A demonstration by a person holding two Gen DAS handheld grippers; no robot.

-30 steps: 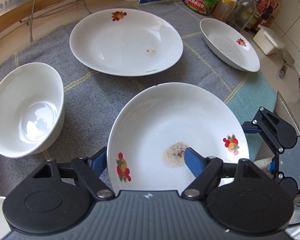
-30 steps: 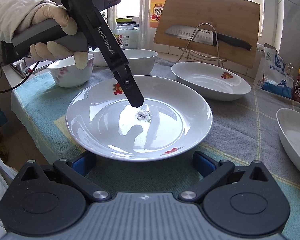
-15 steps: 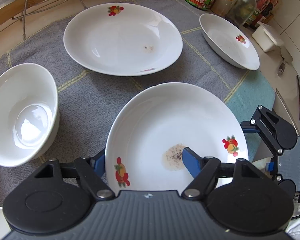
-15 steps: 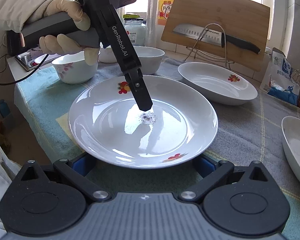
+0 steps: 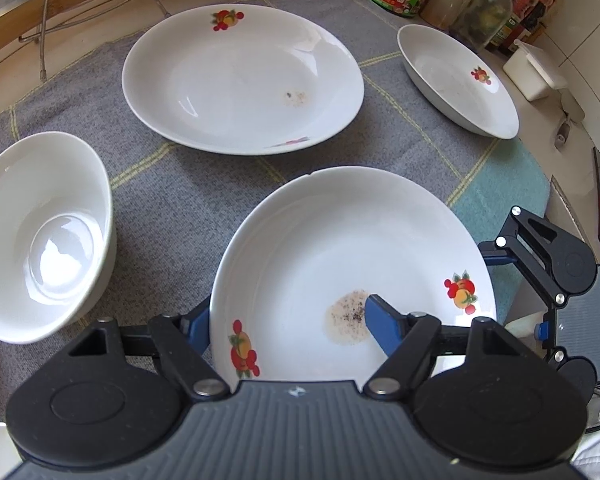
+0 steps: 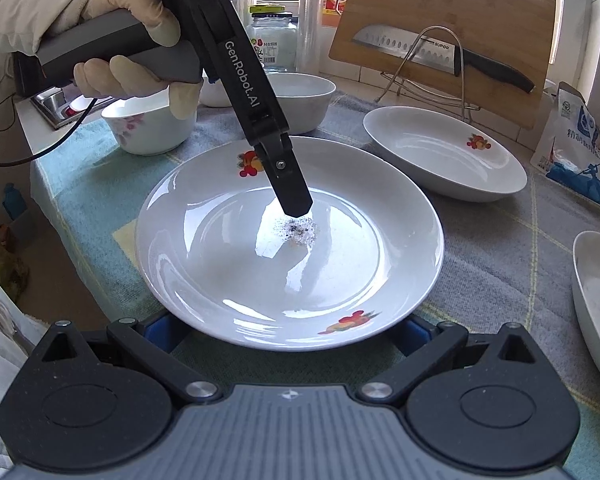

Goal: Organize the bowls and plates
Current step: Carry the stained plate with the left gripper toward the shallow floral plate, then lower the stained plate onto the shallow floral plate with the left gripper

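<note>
In the left wrist view, a white bowl point(image 5: 40, 236) sits at the left edge on a grey cloth point(image 5: 172, 216). Right of it, low in the centre, the left gripper point(image 5: 288, 320) is clamped on the near rim of a fruit-patterned plate point(image 5: 352, 264): one blue finger lies under the rim at the plate's left, the other rests inside beside a speckled stain point(image 5: 346, 314). Above it, in the upper middle, lies a second plate point(image 5: 240, 80) of the same pattern, apart from the first. At the upper right a third dish point(image 5: 456, 80) stands near a row of jars and bottles point(image 5: 480, 12). The right gripper point(image 5: 540, 256) shows at the right edge, just off the held plate's rim.

In the right wrist view, a gloved hand point(image 6: 128, 40) at the upper left holds the left gripper's handle, with a small flowered bowl point(image 6: 148, 128) below it. The held plate fills the centre, one black finger point(image 6: 292, 188) reaching down into it. The right gripper's jaws stand spread wide at the bottom, either side of the plate's near edge, touching nothing I can see. To the upper right a knife point(image 6: 440, 56) rests on a rack against a cutting board point(image 6: 460, 12).
</note>
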